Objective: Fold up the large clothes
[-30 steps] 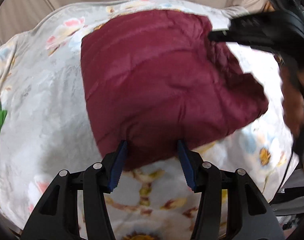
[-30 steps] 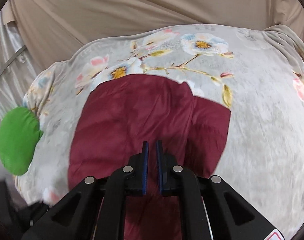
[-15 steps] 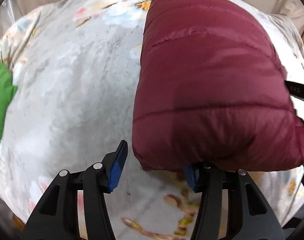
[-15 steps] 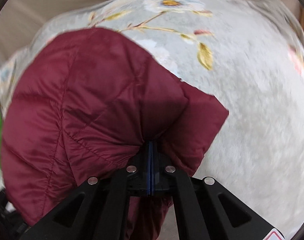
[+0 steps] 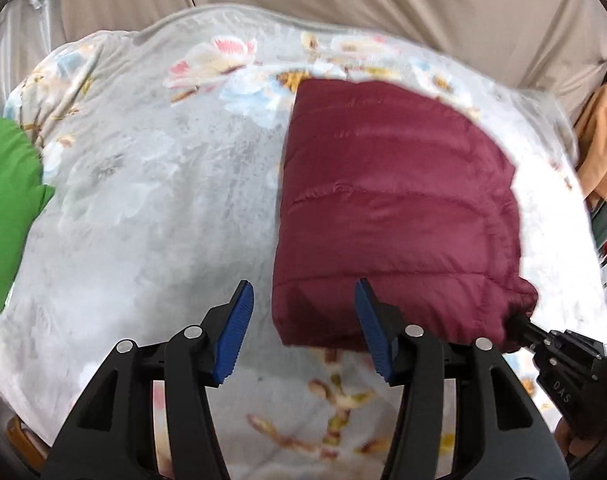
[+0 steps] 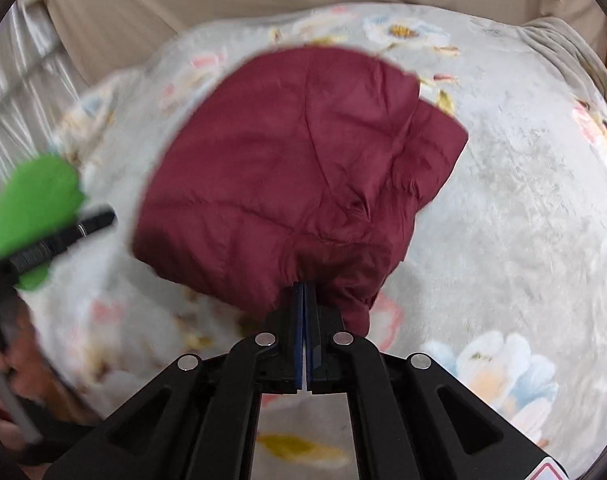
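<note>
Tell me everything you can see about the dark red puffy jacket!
The jacket is dark red and puffy, with stitched quilt lines across a smooth, slightly shiny fabric. It is folded into a thick, roughly square bundle lying on the flowery blanket. The right claw is shut on its near edge, bunching the cloth there. The left claw is open at its other near corner and not gripping it.

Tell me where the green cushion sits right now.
The green cushion lies at the far left edge of the floral blanket in both views, apart from the maroon jacket.
</note>
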{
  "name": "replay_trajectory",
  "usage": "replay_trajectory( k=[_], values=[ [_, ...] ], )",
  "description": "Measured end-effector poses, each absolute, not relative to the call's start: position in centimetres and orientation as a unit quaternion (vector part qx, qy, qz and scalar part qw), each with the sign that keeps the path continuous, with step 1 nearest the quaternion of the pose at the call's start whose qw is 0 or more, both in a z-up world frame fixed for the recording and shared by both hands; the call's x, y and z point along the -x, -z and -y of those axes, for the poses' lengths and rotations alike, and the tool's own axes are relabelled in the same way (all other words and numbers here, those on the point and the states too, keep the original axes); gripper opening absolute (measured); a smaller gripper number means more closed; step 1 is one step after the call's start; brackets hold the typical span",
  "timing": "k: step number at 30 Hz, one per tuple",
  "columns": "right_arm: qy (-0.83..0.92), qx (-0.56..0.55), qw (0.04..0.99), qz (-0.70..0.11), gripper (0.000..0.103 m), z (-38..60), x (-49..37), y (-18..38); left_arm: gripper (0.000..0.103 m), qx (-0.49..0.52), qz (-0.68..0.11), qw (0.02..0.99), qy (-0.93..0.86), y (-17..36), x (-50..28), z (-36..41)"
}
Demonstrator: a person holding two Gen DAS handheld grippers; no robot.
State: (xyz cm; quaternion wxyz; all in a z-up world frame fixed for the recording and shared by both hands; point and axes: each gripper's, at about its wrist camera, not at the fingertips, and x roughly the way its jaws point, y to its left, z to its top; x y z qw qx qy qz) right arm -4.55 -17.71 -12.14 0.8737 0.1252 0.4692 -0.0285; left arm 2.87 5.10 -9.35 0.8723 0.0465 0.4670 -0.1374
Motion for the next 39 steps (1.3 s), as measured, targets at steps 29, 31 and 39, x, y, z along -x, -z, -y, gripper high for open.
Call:
replay_trajectory(
  k=[29,31,39],
  values=[
    [0.132,-0.074,0.907,-0.393,0.053,13.5,10.0,6.5,0.059,-0.057,-0.423,0.894,0.139,7.1,3.3,-0.4],
    [0.132,-0.078,0.906,-0.394,0.053,13.4,10.1,6.5,0.059,-0.059,-0.414,0.897,0.139,7.1,3.5,-0.4],
    [0.136,-0.077,0.902,-0.402,0.053,13.1,9.9,7.0,0.059,-0.062,-0.397,0.908,0.123,7.3,4.0,-0.7]
  ],
)
